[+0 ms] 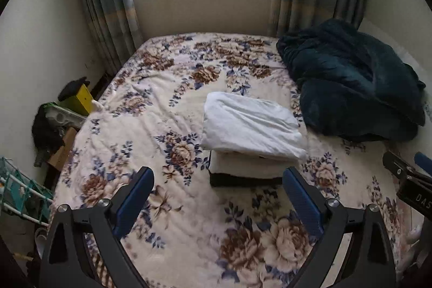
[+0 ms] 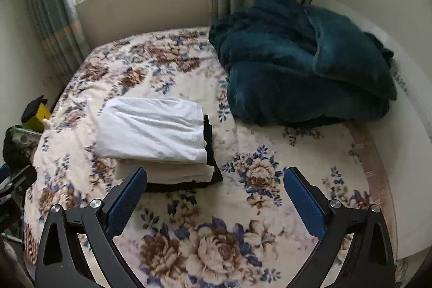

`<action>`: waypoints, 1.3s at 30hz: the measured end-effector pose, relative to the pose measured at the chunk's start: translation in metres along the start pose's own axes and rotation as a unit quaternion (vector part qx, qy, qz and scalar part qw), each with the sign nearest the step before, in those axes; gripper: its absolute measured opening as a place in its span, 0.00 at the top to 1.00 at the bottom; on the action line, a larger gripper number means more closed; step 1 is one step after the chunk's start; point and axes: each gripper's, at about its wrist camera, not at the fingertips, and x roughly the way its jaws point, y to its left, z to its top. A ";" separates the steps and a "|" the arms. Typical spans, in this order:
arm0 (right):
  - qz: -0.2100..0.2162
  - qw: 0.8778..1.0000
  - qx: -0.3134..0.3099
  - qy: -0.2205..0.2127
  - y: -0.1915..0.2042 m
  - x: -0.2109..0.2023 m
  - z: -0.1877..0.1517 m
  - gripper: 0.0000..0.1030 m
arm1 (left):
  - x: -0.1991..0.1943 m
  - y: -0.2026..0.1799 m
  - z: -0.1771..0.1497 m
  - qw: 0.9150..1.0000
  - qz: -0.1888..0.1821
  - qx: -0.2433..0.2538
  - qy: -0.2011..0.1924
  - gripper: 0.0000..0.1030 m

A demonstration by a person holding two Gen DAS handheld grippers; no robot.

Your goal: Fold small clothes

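Note:
A stack of folded clothes lies on the floral bed (image 1: 151, 131). The top piece is a folded white garment (image 1: 251, 123), over a cream one (image 1: 243, 166) and a black one (image 1: 243, 181) at the bottom. My left gripper (image 1: 218, 177) is open and empty, held above the bed just in front of the stack. In the right wrist view the white garment (image 2: 154, 126) tops the same stack, left of centre. My right gripper (image 2: 216, 177) is open and empty, its left finger (image 2: 129, 193) near the stack's front corner. The right gripper also shows at the left wrist view's right edge (image 1: 405, 174).
A dark teal blanket (image 1: 351, 82) is heaped at the bed's far right, against the wall (image 2: 310, 61). Curtains and a window stand behind the bed. A yellow box (image 1: 81, 96) and clutter sit on the floor left of the bed.

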 end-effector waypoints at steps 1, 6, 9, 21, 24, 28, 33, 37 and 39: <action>0.000 1.000 -0.004 -0.009 -0.001 -0.024 -0.004 0.00 | -0.017 0.000 -0.004 1.000 -0.001 0.000 -0.006 0.06; 0.023 0.999 -0.015 -0.034 -0.007 -0.115 -0.020 0.00 | -0.087 -0.004 -0.020 1.000 0.004 -0.002 -0.028 0.06; 0.032 0.998 -0.023 -0.055 -0.010 -0.168 -0.031 0.00 | -0.128 -0.007 -0.029 0.999 0.004 -0.003 -0.048 0.06; 0.053 0.992 -0.040 -0.108 -0.018 -0.305 -0.065 0.00 | -0.210 -0.007 -0.063 0.997 0.009 -0.021 -0.080 0.06; 0.055 0.991 -0.046 -0.111 -0.016 -0.317 -0.069 0.00 | -0.216 -0.005 -0.069 0.996 0.012 -0.024 -0.081 0.06; 0.060 0.991 -0.053 -0.104 -0.011 -0.320 -0.073 0.00 | -0.218 -0.001 -0.072 0.996 0.016 -0.029 -0.082 0.06; 0.069 0.992 -0.056 -0.095 -0.006 -0.313 -0.074 0.00 | -0.221 0.004 -0.073 0.995 0.024 -0.031 -0.088 0.04; 0.072 0.992 -0.055 -0.093 -0.006 -0.308 -0.073 0.00 | -0.221 0.006 -0.074 0.994 0.035 -0.035 -0.095 0.03; 0.071 0.991 -0.056 -0.095 -0.006 -0.308 -0.072 0.00 | -0.222 0.006 -0.075 0.994 0.039 -0.037 -0.095 0.03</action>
